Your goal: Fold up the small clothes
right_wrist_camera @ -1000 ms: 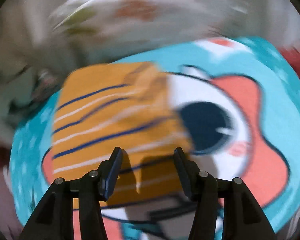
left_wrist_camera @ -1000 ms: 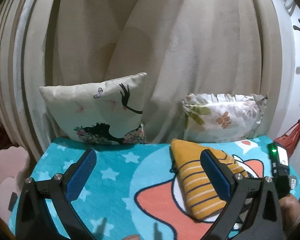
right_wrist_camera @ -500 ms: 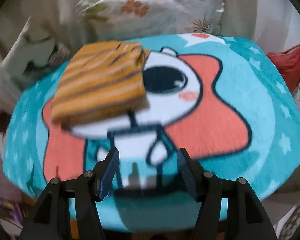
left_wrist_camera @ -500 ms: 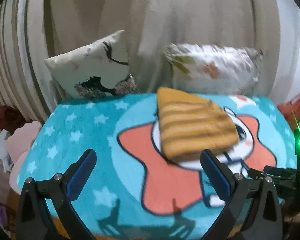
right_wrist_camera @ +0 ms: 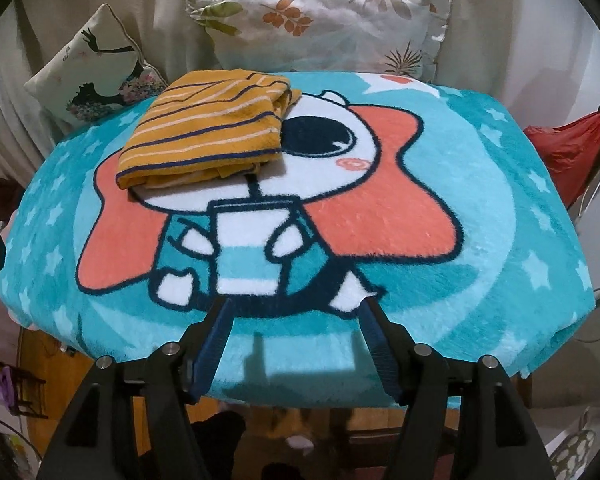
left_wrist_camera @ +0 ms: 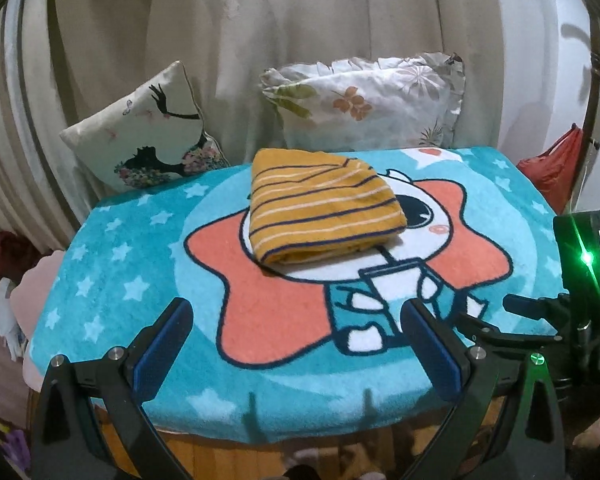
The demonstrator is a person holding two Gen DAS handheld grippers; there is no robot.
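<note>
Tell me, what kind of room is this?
Probably a home, perhaps a bedroom or living room: two cushions lean against curtains, and a folded striped garment lies on a cartoon blanket.

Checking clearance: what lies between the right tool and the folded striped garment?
Only bare cartoon blanket; nothing stands between the open right tool and the folded striped garment. The right wrist view shows it.
</note>
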